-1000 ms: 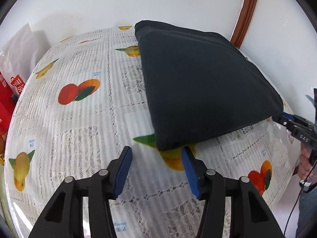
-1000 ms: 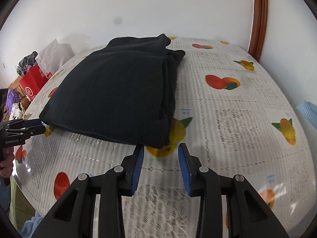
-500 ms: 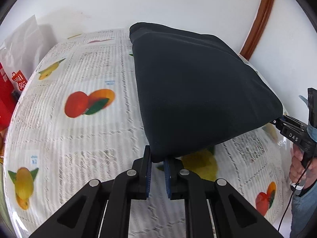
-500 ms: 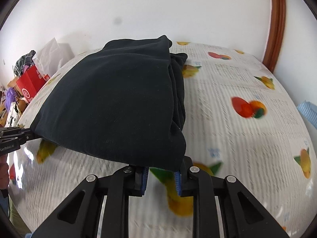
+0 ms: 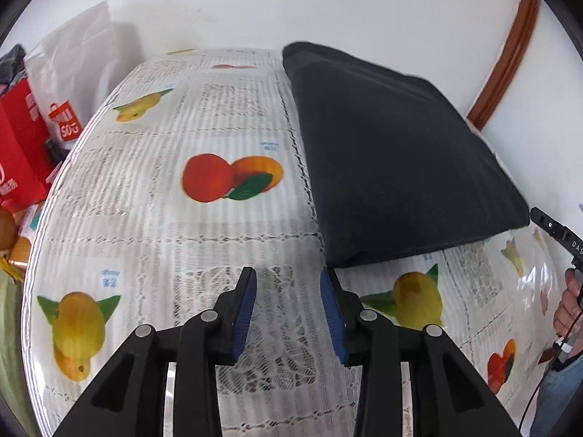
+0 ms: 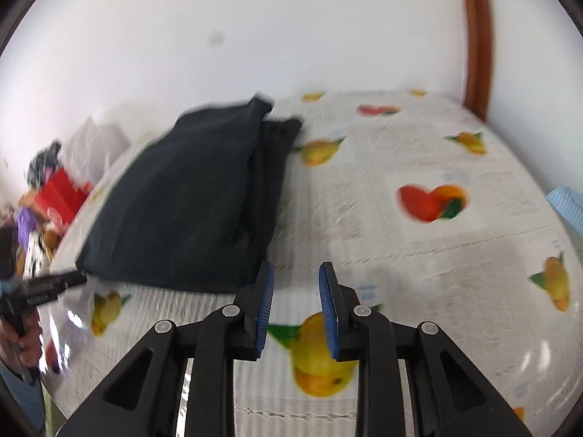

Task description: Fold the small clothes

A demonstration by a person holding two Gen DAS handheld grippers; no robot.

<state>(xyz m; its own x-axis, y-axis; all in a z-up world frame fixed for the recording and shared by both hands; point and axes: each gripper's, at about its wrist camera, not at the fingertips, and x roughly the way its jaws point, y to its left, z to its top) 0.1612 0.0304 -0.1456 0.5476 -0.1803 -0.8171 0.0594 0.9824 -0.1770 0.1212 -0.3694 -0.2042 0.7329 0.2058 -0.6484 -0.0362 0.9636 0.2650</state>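
Observation:
A folded dark navy garment lies flat on the fruit-print tablecloth; it also shows in the right wrist view. My left gripper is open and empty, just in front of and left of the garment's near corner. My right gripper is open and empty, to the right of the garment's other near corner, over a printed pear. The other gripper's tip shows at the far edge of each view.
Red and white shopping bags stand beside the table on the left. A brown wooden frame runs up the white wall behind. A light blue cloth lies past the table's right edge.
Both grippers were shut on the garment's near corners half a second ago. Now both have let go, opened and drawn back, and the garment rests on the table.

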